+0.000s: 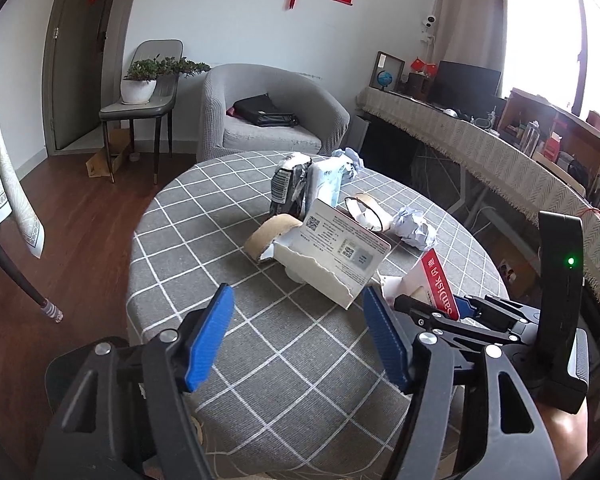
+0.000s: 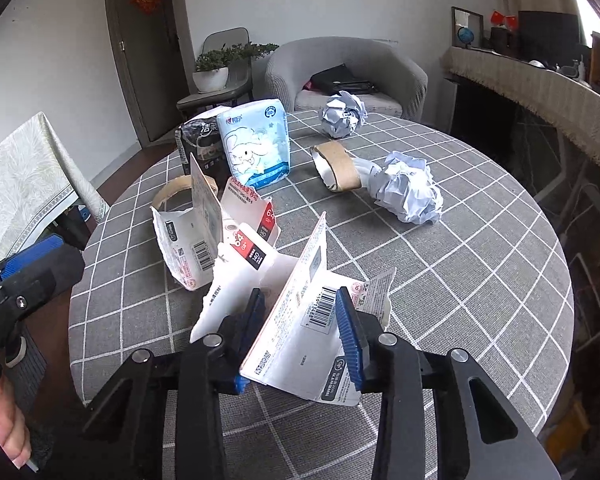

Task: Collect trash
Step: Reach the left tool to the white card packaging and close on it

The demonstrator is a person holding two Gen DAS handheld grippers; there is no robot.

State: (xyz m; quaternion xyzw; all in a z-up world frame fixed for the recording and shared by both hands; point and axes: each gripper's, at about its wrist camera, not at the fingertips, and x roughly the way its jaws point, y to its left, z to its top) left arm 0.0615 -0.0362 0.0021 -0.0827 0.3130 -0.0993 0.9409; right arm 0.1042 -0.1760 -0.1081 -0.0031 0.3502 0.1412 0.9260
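Trash lies on a round table with a grey checked cloth (image 2: 480, 280). My right gripper (image 2: 300, 300) stands around a torn white memory-card package (image 2: 300, 332). Its upright flap rises between the blue pads, with a gap to the right pad. The same package shows red (image 1: 440, 284) in the left wrist view, inside the right gripper (image 1: 434, 304). My left gripper (image 1: 298, 300) is open over bare cloth, just short of another torn white card package (image 1: 332, 256). Beyond lie cardboard tape rolls (image 2: 340, 168), crumpled paper balls (image 2: 408, 192) and two tissue packs (image 2: 256, 144).
Behind the table stand a grey armchair (image 1: 276, 112) with a black bag and a chair with a potted plant (image 1: 140, 92). A long cloth-covered counter (image 1: 480, 148) runs along the right. A second clothed table (image 2: 20, 180) is at the left. A person's hand (image 2: 8, 428) grips the left tool.
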